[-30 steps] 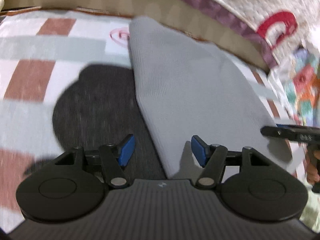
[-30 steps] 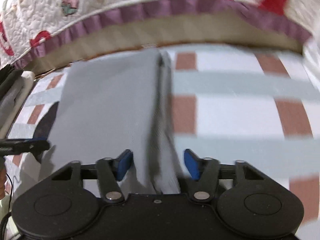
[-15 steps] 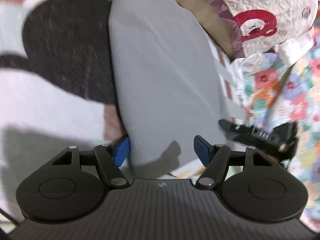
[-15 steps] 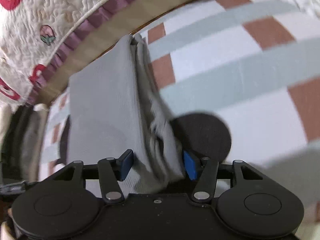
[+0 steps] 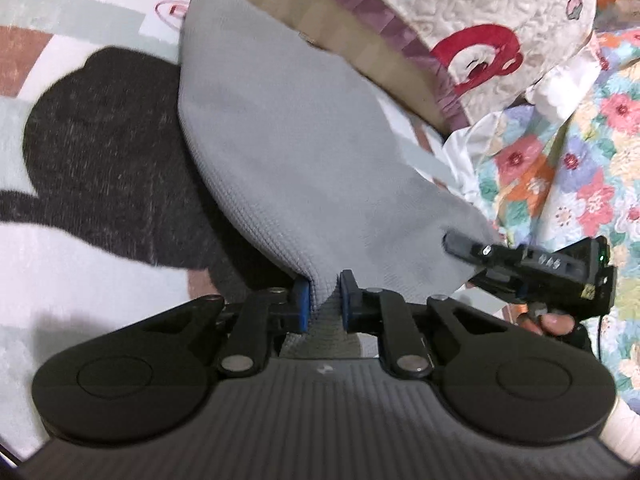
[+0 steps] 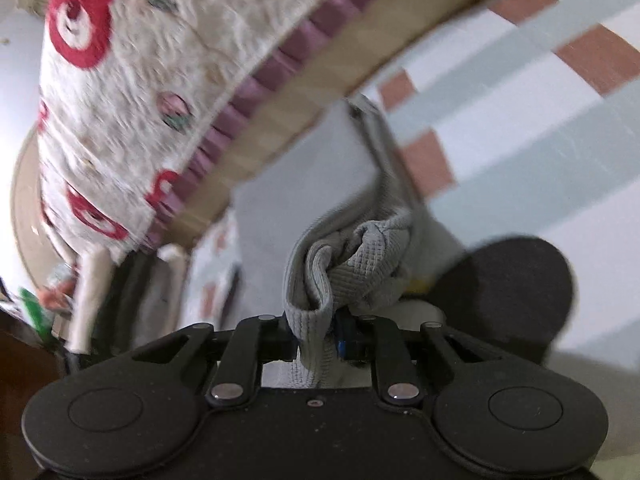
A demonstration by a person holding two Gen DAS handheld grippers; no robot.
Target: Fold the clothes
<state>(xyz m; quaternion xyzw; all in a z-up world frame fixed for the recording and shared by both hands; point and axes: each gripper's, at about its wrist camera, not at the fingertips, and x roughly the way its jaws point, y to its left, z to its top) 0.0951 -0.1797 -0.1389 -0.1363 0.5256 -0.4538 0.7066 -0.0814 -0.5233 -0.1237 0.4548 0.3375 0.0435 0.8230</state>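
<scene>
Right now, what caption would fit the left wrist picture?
Left gripper closing on a corner of grey cloth lying on a checked mat, right gripper alongside.

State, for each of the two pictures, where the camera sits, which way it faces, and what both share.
Left wrist: behind the left claw, facing down along it at the grey cloth it is closing on; right claw and a fingertip show.
Right wrist: behind the right claw, closing on bunched cloth, facing the quilt.
Shared: cloth, quilt, checked sheet.

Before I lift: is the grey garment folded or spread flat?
Folded: the grey garment shows bunched, doubled layers at the right claw.
</scene>
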